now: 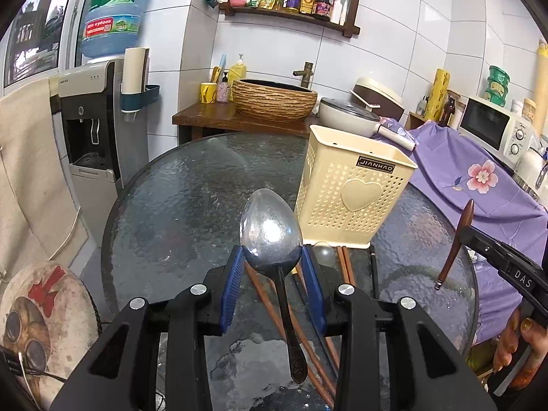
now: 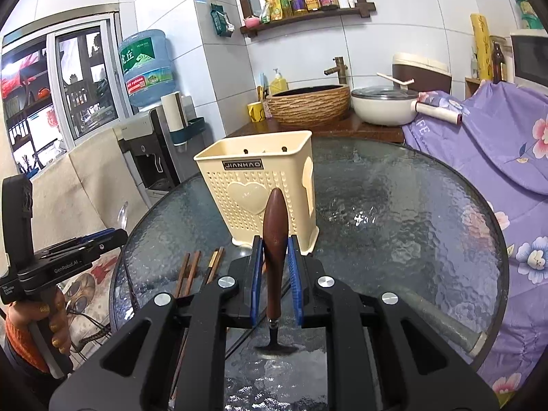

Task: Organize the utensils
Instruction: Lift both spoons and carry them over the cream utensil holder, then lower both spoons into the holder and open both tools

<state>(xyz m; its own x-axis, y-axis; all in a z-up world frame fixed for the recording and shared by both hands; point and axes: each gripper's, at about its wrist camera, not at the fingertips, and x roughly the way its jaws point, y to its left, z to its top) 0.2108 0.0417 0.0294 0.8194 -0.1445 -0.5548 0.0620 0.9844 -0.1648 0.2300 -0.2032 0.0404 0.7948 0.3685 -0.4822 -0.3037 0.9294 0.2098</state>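
While the spoon (image 1: pixel 270 229) is being clamped bowl-up by the left gripper (image 1: pixel 273 257), a wooden-handled utensil (image 2: pixel 275 239) is being pinched by the right gripper (image 2: pixel 275 257); the holder (image 1: pixel 352 188) is being seen at 1 o'clock, chopsticks (image 1: pixel 344 263) lying below on the table (image 1: pixel 178 205).

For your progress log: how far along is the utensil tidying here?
Done: nothing visibly; no utensil shows above the holder rim. In hand: the left gripper holds a spoon; the right gripper holds a wooden-handled utensil. Left: both of these, plus chopsticks on the table.
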